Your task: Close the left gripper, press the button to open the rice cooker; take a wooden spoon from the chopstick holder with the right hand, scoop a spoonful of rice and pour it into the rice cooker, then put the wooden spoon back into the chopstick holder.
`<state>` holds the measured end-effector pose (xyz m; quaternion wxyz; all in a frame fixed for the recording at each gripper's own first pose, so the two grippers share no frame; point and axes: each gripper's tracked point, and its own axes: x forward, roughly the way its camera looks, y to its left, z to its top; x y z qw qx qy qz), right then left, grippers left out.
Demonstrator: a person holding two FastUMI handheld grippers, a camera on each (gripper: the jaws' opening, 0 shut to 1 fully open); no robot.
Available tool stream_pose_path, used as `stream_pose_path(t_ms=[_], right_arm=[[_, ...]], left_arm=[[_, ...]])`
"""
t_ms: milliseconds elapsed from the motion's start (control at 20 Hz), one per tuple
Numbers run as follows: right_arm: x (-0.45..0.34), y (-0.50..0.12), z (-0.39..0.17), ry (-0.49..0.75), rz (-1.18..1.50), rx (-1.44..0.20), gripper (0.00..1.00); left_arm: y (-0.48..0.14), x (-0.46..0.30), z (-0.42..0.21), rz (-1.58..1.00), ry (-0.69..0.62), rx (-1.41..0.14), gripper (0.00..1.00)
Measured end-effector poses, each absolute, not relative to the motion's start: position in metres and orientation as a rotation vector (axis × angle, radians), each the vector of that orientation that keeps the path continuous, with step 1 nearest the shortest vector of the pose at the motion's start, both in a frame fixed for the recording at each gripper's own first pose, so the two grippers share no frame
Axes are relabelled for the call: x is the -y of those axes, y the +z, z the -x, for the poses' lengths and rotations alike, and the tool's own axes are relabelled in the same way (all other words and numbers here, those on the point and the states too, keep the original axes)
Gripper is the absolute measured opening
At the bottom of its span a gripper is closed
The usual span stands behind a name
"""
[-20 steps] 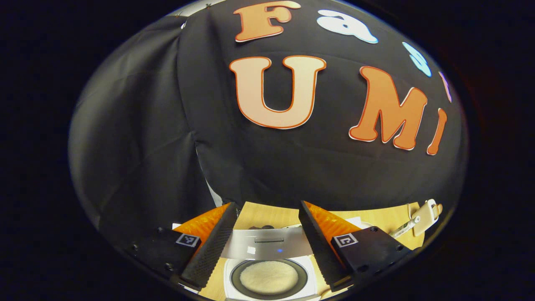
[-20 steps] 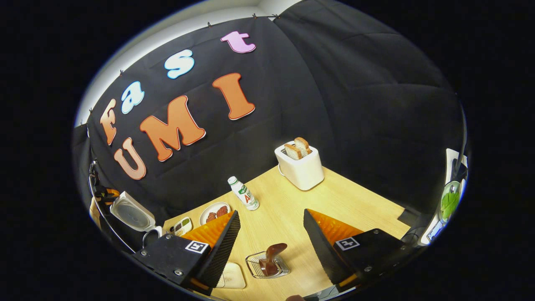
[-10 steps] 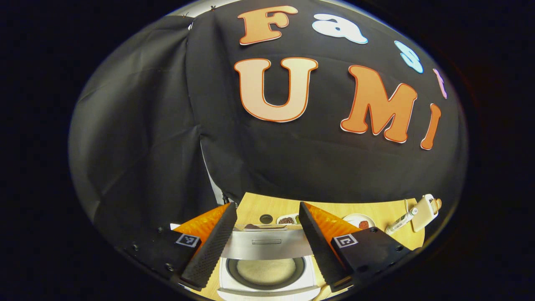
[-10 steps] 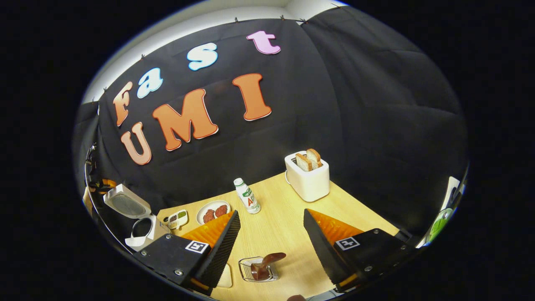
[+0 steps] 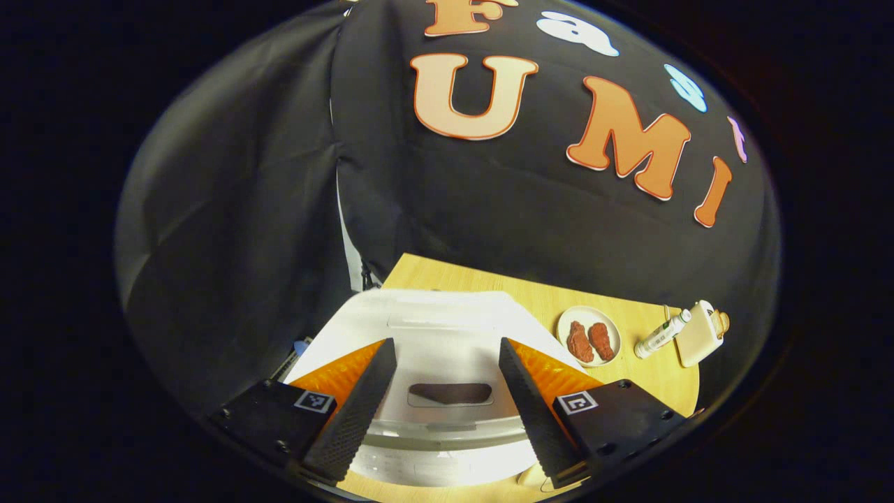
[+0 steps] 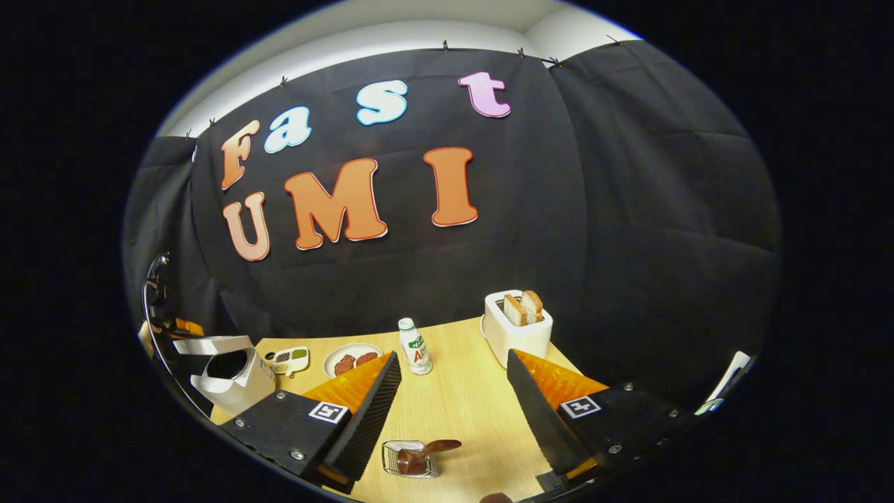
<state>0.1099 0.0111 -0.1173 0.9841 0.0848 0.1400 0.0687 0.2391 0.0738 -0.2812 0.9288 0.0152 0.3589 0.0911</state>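
You are holding the left gripper [image 5: 447,412] low over the rice cooker [image 5: 433,335], with its jaws spread apart and nothing sitting between them. In the left gripper view the cooker's white lid is lying directly below and ahead of the fingers, and a dark recessed slot [image 5: 450,393] on the lid is showing in the gap between them. Whether the lid is latched cannot be told from this angle. To the right of the cooker, farther off on the wooden table [image 5: 628,377], a white plate [image 5: 589,335] is carrying two reddish-brown pieces, and a small bottle [image 5: 661,334] is lying beside a toaster [image 5: 698,333].

You are holding the right gripper [image 6: 454,419] above the table with its jaws also spread and gripping nothing. In the right gripper view the wire chopstick holder [image 6: 408,459] is sitting near, between the fingers, and the wooden spoon [image 6: 426,450] is resting in it, its dark end pointing right. Farther off, the bottle is standing upright at centre, with the plate and a small divided dish [image 6: 286,358] to its left. At the far left the rice cooker is showing its lid raised over a dark opening. The toaster, holding two bread slices [image 6: 522,307], is standing at the far right against the cloth wall.
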Motion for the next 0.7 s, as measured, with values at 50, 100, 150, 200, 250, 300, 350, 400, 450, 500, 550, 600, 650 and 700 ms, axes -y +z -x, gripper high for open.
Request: stream_pose_path(t_ms=[50,100,150,200,250,300,350,400,450,500,550,600,650,700], right_arm=[[-0.011,-0.116,-0.109,0.144,-0.175,-0.276,0.95],[-0.01,-0.115,-0.108,0.146,-0.174,-0.273,0.95],[-0.009,-0.117,-0.107,0.147,-0.17,-0.272,0.95],[-0.007,-0.119,-0.106,0.149,-0.166,-0.277,0.95],[-0.006,-0.122,-0.104,0.15,-0.166,-0.284,0.95],[-0.004,-0.126,-0.103,0.151,-0.168,-0.292,0.95],[-0.003,-0.128,-0.102,0.15,-0.172,-0.297,0.95],[0.0,-0.13,-0.101,0.148,-0.178,-0.302,0.95],[0.002,-0.131,-0.1,0.145,-0.184,-0.306,0.95],[0.004,-0.132,-0.098,0.142,-0.191,-0.31,0.95],[0.005,-0.134,-0.097,0.14,-0.198,-0.313,0.95],[0.008,-0.136,-0.096,0.137,-0.203,-0.317,0.95],[0.008,-0.137,-0.095,0.137,-0.206,-0.322,0.95],[0.008,-0.139,-0.093,0.139,-0.211,-0.332,0.95]], left_arm=[[-0.289,-0.074,-0.234,-0.031,0.19,-0.749,1.0],[-0.296,-0.074,-0.23,-0.035,0.192,-0.757,1.0],[-0.301,-0.073,-0.227,-0.041,0.196,-0.768,1.0],[-0.307,-0.074,-0.223,-0.046,0.199,-0.776,1.0],[-0.312,-0.075,-0.22,-0.053,0.203,-0.785,1.0],[-0.317,-0.075,-0.216,-0.059,0.205,-0.795,1.0],[-0.322,-0.076,-0.214,-0.062,0.208,-0.803,1.0],[-0.327,-0.077,-0.212,-0.058,0.21,-0.812,1.0],[-0.334,-0.077,-0.211,-0.051,0.212,-0.82,1.0],[-0.339,-0.077,-0.21,-0.036,0.214,-0.829,1.0],[-0.343,-0.079,-0.208,-0.029,0.218,-0.833,1.0],[-0.346,-0.079,-0.207,-0.029,0.215,-0.833,1.0],[-0.351,-0.083,-0.206,-0.043,0.22,-0.843,1.0],[-0.354,-0.091,-0.204,-0.077,0.235,-0.852,0.99]])
